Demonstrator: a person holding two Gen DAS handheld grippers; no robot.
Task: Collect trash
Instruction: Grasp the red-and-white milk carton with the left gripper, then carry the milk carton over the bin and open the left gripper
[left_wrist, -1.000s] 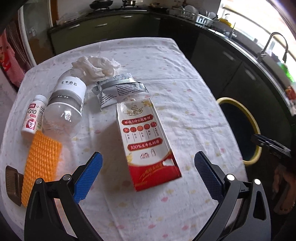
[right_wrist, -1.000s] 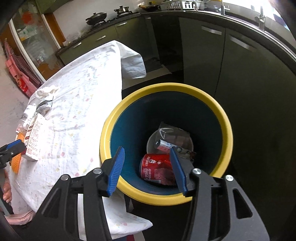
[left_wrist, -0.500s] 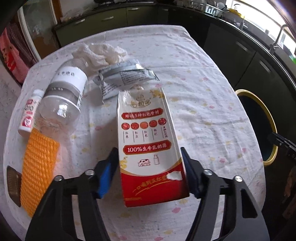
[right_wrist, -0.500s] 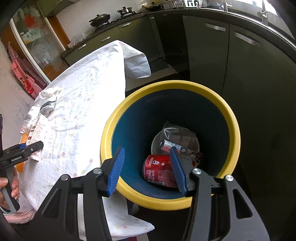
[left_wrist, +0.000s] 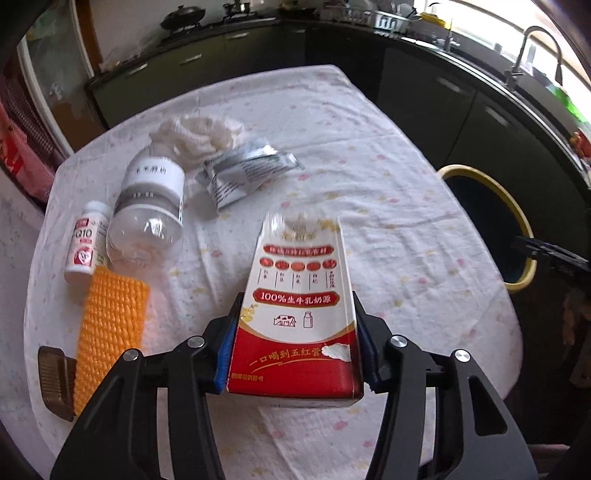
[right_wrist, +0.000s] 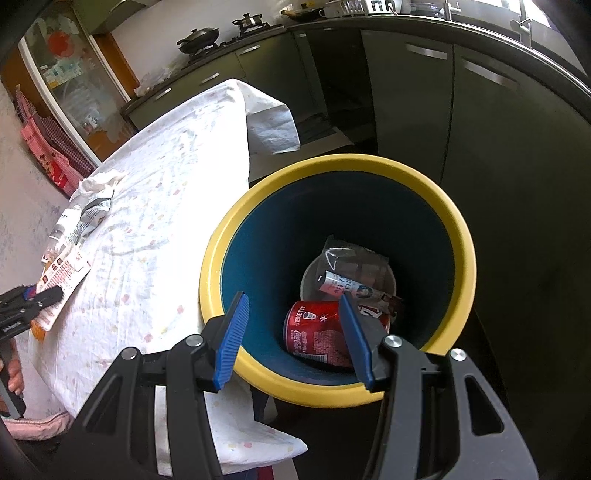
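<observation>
A red and white milk carton (left_wrist: 295, 295) sits between the blue pads of my left gripper (left_wrist: 295, 343), just above the white tablecloth (left_wrist: 369, 206). The jaws are closing and both pads press the carton's sides. In the right wrist view the same carton (right_wrist: 64, 273) shows at the far left with the left gripper (right_wrist: 33, 299) on it. My right gripper (right_wrist: 293, 325) hangs open over the yellow-rimmed blue bin (right_wrist: 332, 162) with nothing between its fingers. The bin (left_wrist: 517, 206) stands beside the table's right edge.
A foil wrapper (left_wrist: 243, 173), crumpled tissue (left_wrist: 199, 133), clear plastic bottle (left_wrist: 151, 206), small white pill bottle (left_wrist: 86, 240) and orange scrubber (left_wrist: 110, 328) lie on the table's left side. The bin holds a red cola can (right_wrist: 317, 332) and a clear plastic cup (right_wrist: 347, 269). Dark kitchen cabinets stand behind.
My left gripper went from wide open to shut around the milk carton and raised it slightly off the cloth. The right gripper stayed over the bin.
</observation>
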